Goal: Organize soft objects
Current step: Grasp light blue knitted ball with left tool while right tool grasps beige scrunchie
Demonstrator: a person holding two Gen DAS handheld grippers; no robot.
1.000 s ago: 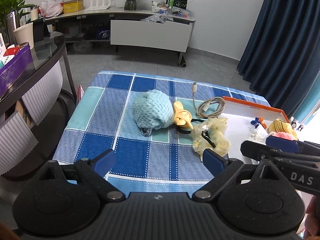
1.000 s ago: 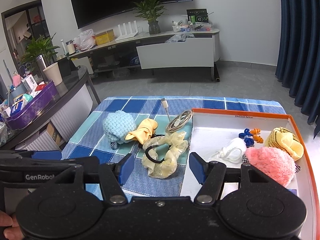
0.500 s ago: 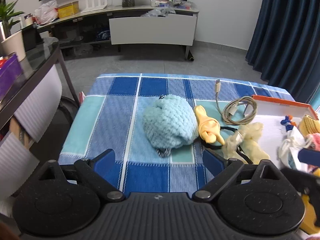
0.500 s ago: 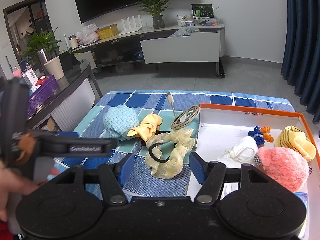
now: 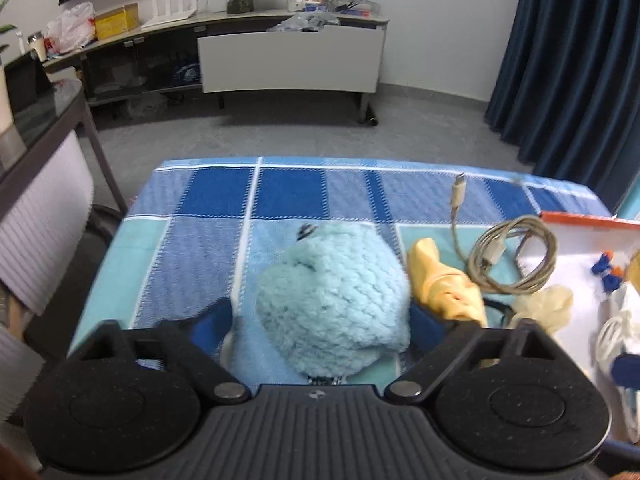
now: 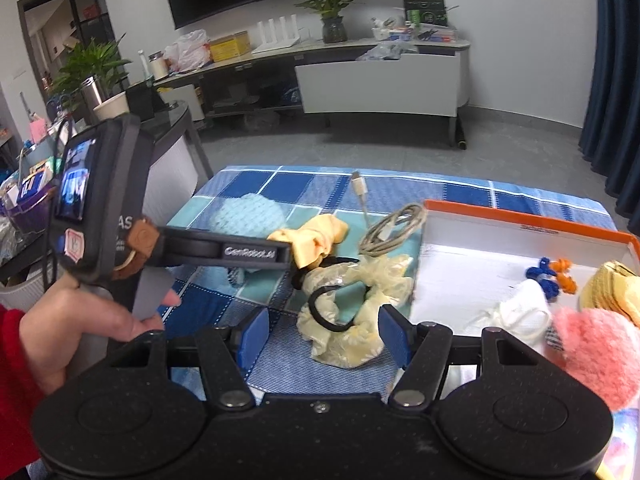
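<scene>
A light blue crochet plush (image 5: 332, 308) lies on the checked blue tablecloth (image 5: 192, 248). My left gripper (image 5: 318, 322) has come down around the plush and its jaws are closing. The right pad meets the yarn, while a gap remains at the left pad. In the right wrist view my right gripper (image 6: 323, 336) hangs open just above a pale yellow scrunchie (image 6: 384, 280) with a black hair tie. A yellow fabric bow (image 5: 444, 280) lies between plush and scrunchie.
A white box with an orange rim (image 6: 520, 224) at the right holds a pink plush (image 6: 596, 356), a yellow striped plush (image 6: 616, 288), a white soft item (image 6: 516, 312) and blue-orange earplugs (image 6: 552, 272). A coiled cable (image 5: 516, 256) lies beside it.
My left gripper moved forward and down over the blue plush, and its jaws narrowed around it. My right gripper sank slightly toward the scrunchie, jaws unchanged.
</scene>
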